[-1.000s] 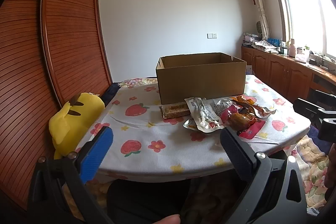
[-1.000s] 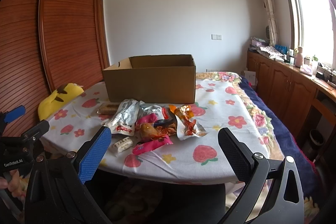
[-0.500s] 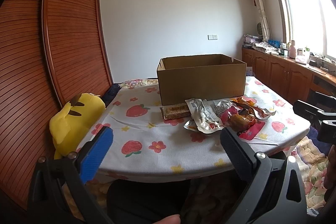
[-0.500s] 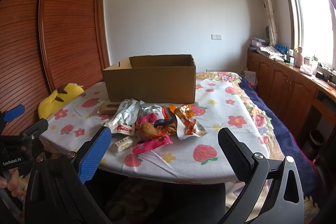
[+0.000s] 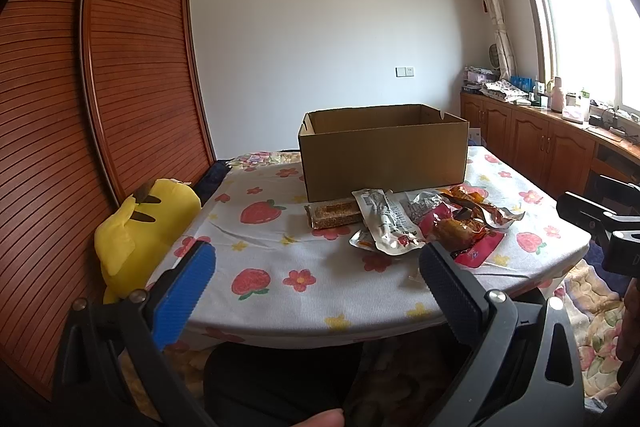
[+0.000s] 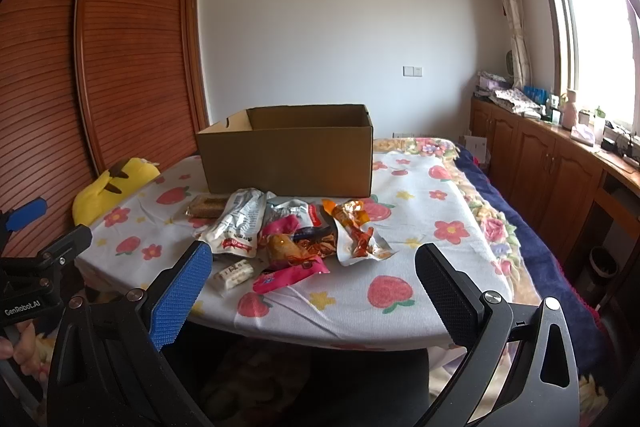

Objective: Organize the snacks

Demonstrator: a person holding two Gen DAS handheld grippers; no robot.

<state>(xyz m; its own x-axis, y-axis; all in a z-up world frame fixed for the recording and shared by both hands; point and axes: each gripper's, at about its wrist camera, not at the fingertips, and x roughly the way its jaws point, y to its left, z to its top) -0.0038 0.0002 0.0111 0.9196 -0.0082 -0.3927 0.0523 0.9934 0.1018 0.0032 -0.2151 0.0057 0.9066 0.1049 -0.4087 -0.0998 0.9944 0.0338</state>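
- Two hand-held grippers hang before the near edge of the table with the strawberry-print cloth (image 6: 404, 211), and neither one touches a snack yet.
- At the far left a yellow plush toy (image 5: 140, 239) lies at the table edge, well apart from the snacks; we leave it alone.
- Our left gripper (image 5: 316, 281) has its jaws wide apart and holds nothing.
- The brown crumbly bar in clear wrap (image 5: 334, 213) lies just before the open brown cardboard box (image 5: 384, 151), so we judge it the easy first pick for this side.
- The pile of snack packets (image 6: 296, 231) sits in front of the box, many of them overlapping.
- Our right gripper (image 6: 312, 281) is also spread wide and empty; the pink flat packet (image 6: 290, 277) and the small white wrapped candy (image 6: 236, 273) lie nearest.
- We should take one loose packet at the edge of the pile, pinch it by the flat seam, and lift it over the box wall.
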